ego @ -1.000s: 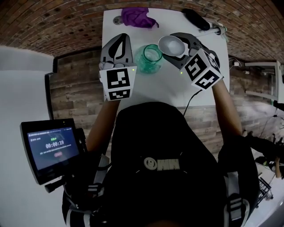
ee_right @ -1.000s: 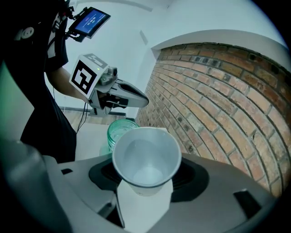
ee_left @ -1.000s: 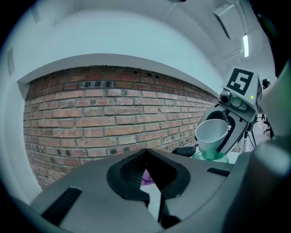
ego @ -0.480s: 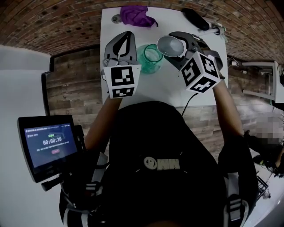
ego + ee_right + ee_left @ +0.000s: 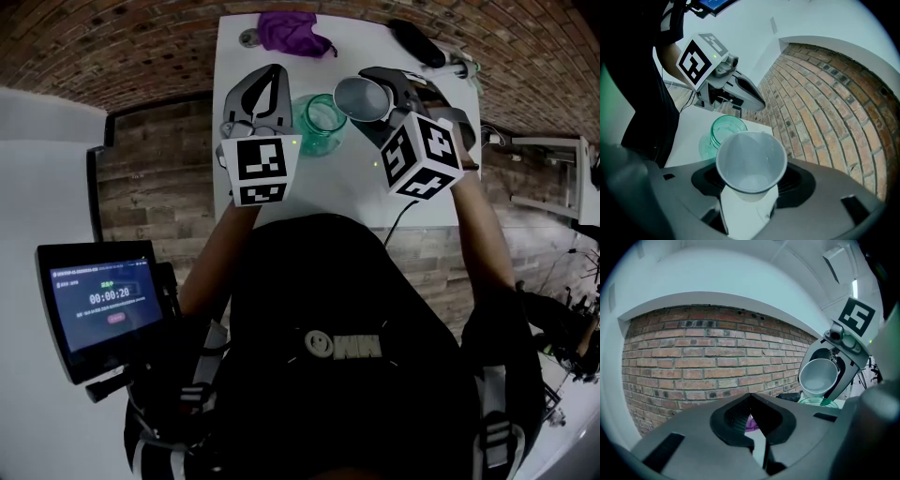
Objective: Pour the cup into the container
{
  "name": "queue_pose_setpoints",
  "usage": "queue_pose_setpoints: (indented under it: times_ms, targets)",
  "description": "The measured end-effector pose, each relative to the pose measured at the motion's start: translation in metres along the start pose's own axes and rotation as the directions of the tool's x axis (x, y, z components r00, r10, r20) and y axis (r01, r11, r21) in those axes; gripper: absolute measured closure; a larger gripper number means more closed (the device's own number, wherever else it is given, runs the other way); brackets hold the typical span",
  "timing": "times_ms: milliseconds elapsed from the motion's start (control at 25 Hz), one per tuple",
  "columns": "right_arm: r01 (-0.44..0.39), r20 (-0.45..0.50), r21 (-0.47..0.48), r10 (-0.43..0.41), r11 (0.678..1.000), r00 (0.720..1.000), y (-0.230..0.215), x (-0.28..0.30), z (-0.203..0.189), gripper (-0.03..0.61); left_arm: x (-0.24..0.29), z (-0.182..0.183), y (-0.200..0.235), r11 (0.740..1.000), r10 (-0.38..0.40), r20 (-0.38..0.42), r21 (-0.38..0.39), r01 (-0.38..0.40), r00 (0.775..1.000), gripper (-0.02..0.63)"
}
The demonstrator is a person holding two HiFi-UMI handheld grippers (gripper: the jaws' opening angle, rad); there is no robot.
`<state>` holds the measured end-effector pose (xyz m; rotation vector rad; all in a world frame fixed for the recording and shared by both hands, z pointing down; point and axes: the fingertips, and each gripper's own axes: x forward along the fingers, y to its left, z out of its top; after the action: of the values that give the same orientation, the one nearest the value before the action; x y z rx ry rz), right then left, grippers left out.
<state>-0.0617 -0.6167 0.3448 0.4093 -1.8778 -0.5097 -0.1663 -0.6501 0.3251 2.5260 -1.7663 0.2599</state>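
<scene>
Right tool (image 5: pixel 750 185) has its jaws spread wide and clamped on the cup (image 5: pixel 751 159), which is tipped with its mouth toward the jar (image 5: pixel 725 132) just left of it. Looks like the pour step, tilt only partway. Next move, I'd guess: get the lip over the jar mouth and roll further. Left tool (image 5: pixel 751 401) is closed on nothing, left of the jar, over the worktop (image 5: pixel 366 202).

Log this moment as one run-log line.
right gripper: shut on cup, tilted toward green jar | left gripper: shut, empty | pour: no stream visible
</scene>
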Motion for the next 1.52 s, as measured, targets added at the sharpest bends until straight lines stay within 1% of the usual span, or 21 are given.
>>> queue_pose_setpoints:
  times_ms: [320, 560, 960, 1520]
  targets:
    - [-0.002, -0.050, -0.051, -0.001, 0.999, 0.999, -0.0006, -0.0014, -0.0014, 0.293, 0.0011, 0.0004, -0.0002, 1.000, 0.002, -0.002, -0.012, -0.002, 1.000, 0.611]
    - [0.021, -0.080, -0.083, -0.027, 0.996, 0.996, -0.0027, -0.0015, -0.0035, 0.293, 0.0001, -0.0011, -0.0016, 1.000, 0.001, -0.005, -0.021, -0.001, 1.000, 0.611]
    - [0.040, -0.097, -0.130, -0.053, 0.991, 0.994, -0.0047, -0.0028, -0.0001, 0.291, 0.0011, 0.0004, 0.0018, 0.999, 0.006, 0.000, -0.037, -0.006, 1.000, 0.611]
    - [0.040, -0.100, -0.140, -0.054, 0.989, 0.994, -0.0039, -0.0024, 0.0006, 0.291, 0.0027, 0.0002, -0.0008, 0.999, -0.002, 0.000, -0.040, 0.002, 1.000, 0.611]
